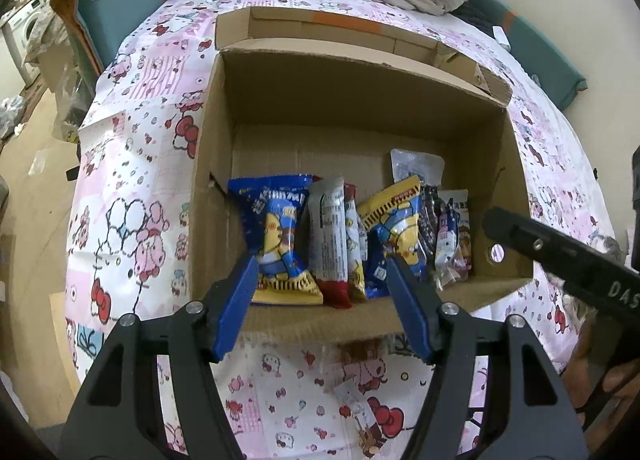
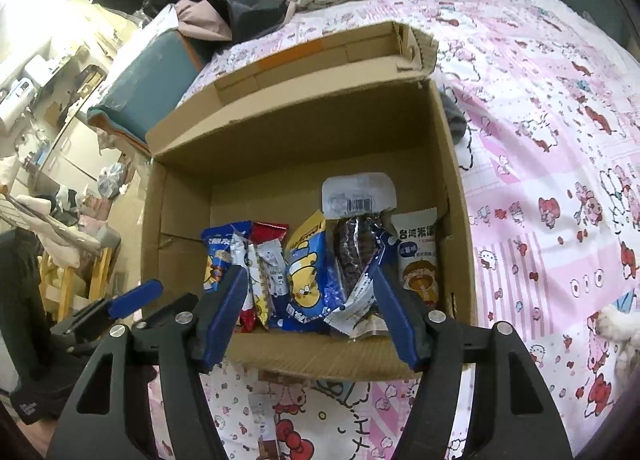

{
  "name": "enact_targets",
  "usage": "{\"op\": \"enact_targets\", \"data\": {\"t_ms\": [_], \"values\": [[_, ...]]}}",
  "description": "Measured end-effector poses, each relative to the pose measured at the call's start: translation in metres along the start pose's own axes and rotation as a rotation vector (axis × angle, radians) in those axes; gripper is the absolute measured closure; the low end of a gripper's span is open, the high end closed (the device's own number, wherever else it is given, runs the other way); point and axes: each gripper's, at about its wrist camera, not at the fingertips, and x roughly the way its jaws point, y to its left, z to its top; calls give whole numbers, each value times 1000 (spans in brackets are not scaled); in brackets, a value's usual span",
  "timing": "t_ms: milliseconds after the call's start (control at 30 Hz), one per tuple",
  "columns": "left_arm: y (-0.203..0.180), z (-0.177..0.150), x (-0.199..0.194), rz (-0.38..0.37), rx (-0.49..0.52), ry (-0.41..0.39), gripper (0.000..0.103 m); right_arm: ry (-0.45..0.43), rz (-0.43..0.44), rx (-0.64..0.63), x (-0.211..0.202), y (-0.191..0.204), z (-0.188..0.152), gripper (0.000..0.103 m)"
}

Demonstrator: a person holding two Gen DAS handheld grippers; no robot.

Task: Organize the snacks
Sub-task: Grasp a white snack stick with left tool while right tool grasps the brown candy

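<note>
On the black body of the right gripper (image 1: 568, 256), at the right edge of the left wrist view, pale letters read "DAS" before the picture cuts them off. In the cardboard box (image 2: 456, 163), the white snack packet (image 2: 418, 256) against the right wall carries blue Chinese characters — 台湾米饼, the last one partly hidden — and the clear pouch (image 2: 358, 195) behind it bears a barcode too small to make out. The printing on the other wrappers is blurred — nothing there can be read.
</note>
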Motion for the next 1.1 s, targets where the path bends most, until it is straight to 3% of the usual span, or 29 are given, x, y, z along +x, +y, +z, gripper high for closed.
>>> {"op": "enact_targets", "data": {"t_ms": [233, 500, 633, 733, 867, 900, 967, 1000, 1100], "values": [[-8, -23, -12, -7, 25, 2, 40, -35, -7, -17, -20, 8, -13, 34], [-15, -56, -11, -12, 5, 57, 40, -33, -9, 31, -33, 2, -35, 33], [-19, -82, 2, 63, -11, 107, 40, 11, -10, 96, -31, -8, -50, 33], [-28, -103, 24, 57, 4, 188, 40, 47, 38, 189, -29, -22, -60, 33], [-43, -123, 47, 55, 64, 250, 40, 56, 18, 231, -32, -32, -69, 33], [-44, -126, 50, 55, 73, 258, 46, 59, 19, 240, -33, -34, -70, 33], [-47, -131, 56, 52, 84, 283, 70, 64, 15, 251, -32, -36, -72, 33], [-47, -132, 56, 65, 101, 283, 91, 69, 11, 251, -31, -36, -72, 33], [-42, -132, 49, 60, 97, 289, 92, 93, 13, 231, -24, -32, -72, 33]]}}
